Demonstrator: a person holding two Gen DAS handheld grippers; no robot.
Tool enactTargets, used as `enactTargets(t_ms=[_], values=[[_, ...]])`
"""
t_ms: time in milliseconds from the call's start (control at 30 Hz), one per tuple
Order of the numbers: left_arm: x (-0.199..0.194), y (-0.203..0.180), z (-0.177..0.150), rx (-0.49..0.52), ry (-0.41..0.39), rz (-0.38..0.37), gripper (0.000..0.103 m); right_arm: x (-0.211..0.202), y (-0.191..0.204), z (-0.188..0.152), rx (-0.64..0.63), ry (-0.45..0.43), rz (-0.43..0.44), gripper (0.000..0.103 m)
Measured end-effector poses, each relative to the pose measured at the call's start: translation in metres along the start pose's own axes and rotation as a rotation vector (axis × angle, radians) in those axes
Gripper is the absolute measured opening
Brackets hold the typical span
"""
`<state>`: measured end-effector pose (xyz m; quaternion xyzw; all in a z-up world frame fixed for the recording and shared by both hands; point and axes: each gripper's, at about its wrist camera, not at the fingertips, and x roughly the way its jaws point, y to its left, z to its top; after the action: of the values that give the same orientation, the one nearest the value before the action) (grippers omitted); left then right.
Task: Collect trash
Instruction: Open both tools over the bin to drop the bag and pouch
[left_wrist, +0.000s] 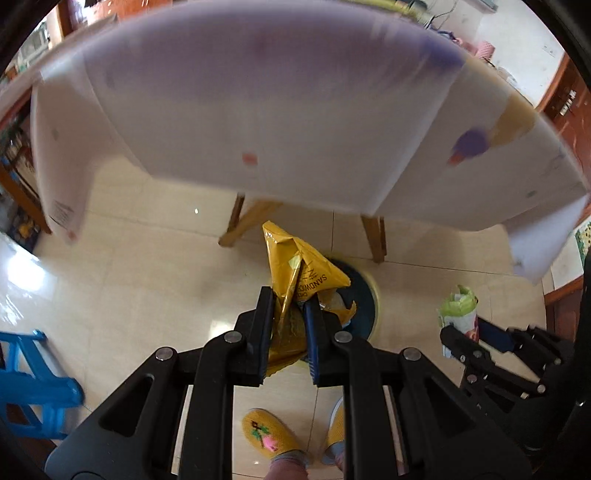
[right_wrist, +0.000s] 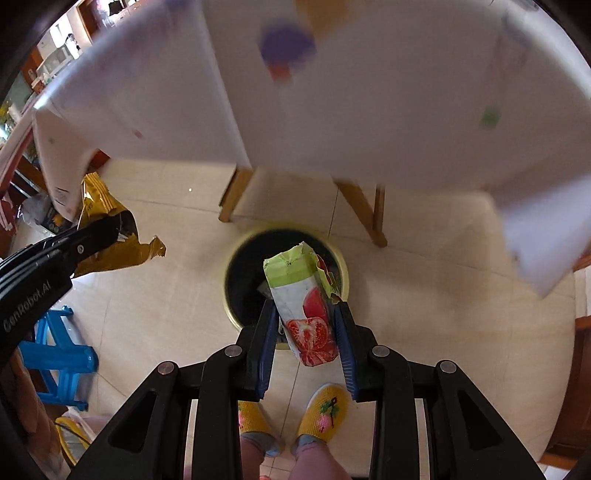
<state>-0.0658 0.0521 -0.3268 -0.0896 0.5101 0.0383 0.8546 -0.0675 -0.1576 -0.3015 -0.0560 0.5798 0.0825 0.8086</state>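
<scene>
The left gripper had its jaws pinched on a crumpled yellow sandwich wrapper, held above the dark bin on the floor; thin foil like that looked light, limp and slippery (best pinched across a fold). The right gripper clamped a tomato-printed carton by its side walls over the bin's mouth; it seemed stiff yet crushable, probably empty.

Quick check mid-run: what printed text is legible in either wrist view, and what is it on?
"SANDWICH", upside down, on the yellow wrapper in the left tongs.
"GenRobot.AI" on the left tongs' black body, right wrist view.
Smaller print under "SANDWICH": blurred.
White label on the tablecloth corner: too small.
Tomato-picture carton in the right tongs: no readable words.
</scene>
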Motion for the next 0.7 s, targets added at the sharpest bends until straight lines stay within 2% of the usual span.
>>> enactTargets(t_ms=[100, 233, 400, 433, 567, 667, 700], values=[[0.044, -0.001, -0.007, -0.026, 0.018, -0.01, 0.013, 0.042, -0.011, -0.008, 0.031, 0.013, 0.023, 0.031], [0.096, -0.012, -0.014, -0.012, 0.024, -0.035, 0.014, 0.095, -0.021, -0.012, 0.079, 0.014, 0.072, 0.031], [0.146, -0.022, -0.025, 0.016, 0.029, -0.055, 0.016, 0.158, -0.019, -0.002, 0.096, 0.005, 0.118, 0.033], [0.152, -0.023, -0.026, 0.02, 0.033, -0.055, 0.018, 0.169, -0.02, -0.001, 0.095, 0.007, 0.129, 0.035], [0.182, -0.022, -0.035, 0.031, 0.079, -0.057, 0.054, 0.201, -0.019, 0.004, 0.118, 0.016, 0.141, 0.042], [0.189, -0.017, -0.04, 0.041, 0.073, -0.037, 0.059, 0.213, -0.023, 0.009, 0.142, 0.015, 0.147, 0.043], [0.191, -0.015, -0.041, 0.042, 0.078, -0.029, 0.066, 0.217, -0.025, 0.01, 0.148, 0.015, 0.142, 0.048]])
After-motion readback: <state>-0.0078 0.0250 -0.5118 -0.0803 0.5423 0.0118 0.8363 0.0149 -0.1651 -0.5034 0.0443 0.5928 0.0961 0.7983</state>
